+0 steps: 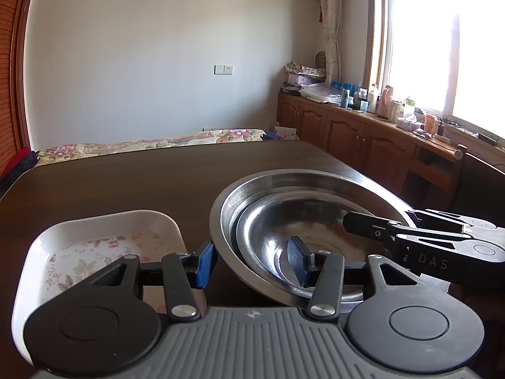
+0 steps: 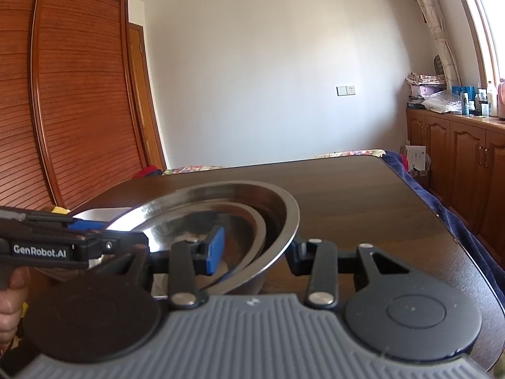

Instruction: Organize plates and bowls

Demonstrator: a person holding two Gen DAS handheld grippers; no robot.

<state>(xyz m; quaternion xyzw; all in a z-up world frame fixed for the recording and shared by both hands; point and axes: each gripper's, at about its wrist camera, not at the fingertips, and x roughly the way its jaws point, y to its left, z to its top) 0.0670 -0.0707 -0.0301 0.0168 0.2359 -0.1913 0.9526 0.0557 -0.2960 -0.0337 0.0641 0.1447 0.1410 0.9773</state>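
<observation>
A large steel bowl (image 1: 303, 183) sits on the dark wooden table (image 1: 126, 183) with a smaller steel bowl (image 1: 284, 221) nested inside it. My left gripper (image 1: 251, 262) clamps the near-left rim, one blue pad outside and one inside the nested bowls. Its opposite rim is held by my right gripper (image 2: 257, 251), with the left pad inside the large steel bowl (image 2: 277, 202) and the right finger against its outer wall. Left of the bowls lies a white rectangular dish (image 1: 94, 237) with a flower print, apart from both grippers.
A bed with a floral cover (image 1: 157, 145) stands beyond the table's far edge. Wooden cabinets (image 1: 347, 126) topped with bottles run under the window on the right. A slatted wooden wardrobe (image 2: 79, 94) fills the left. A person's hand (image 2: 12, 300) holds the left gripper's handle.
</observation>
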